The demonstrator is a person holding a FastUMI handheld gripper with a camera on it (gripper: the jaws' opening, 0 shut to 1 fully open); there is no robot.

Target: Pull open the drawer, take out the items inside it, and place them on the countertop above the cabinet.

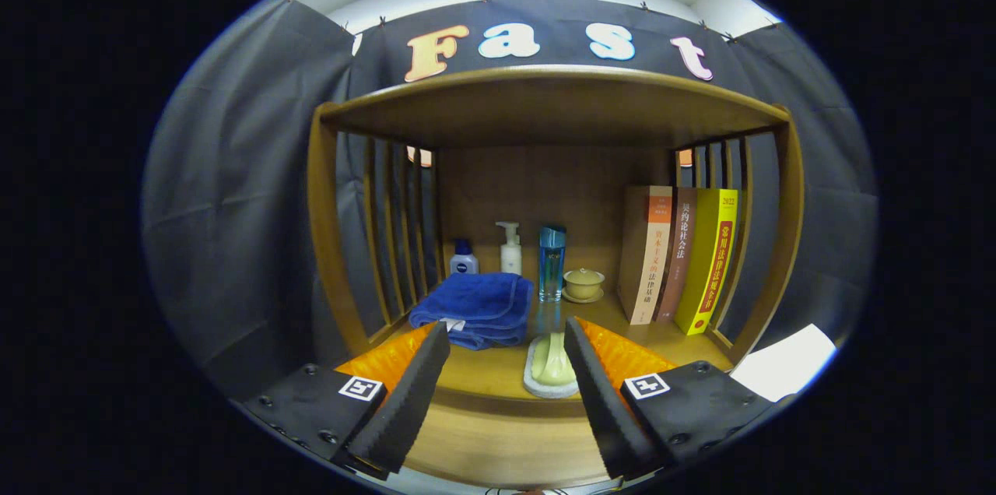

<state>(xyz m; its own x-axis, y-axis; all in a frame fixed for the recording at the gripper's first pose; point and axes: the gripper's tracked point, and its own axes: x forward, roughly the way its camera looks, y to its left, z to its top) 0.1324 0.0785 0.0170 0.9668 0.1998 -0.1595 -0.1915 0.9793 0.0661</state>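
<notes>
Countertop (498, 382) (rigid wood, carrying a soft towel (475, 308) and books (685, 261)) lies just ahead of the gripper (506, 326), fingers wide apart and empty; the drawer, judged to sit below the countertop, probably slides stiffly, so grasp its handle centrally.

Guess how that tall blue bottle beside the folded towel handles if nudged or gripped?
The blue bottle stands tall and narrow, so a sideways nudge would probably tip it toward the lidded cup or the towel. Its glossy, see-through body looks slippery and possibly fragile. The gripper is open, short of it.
</notes>
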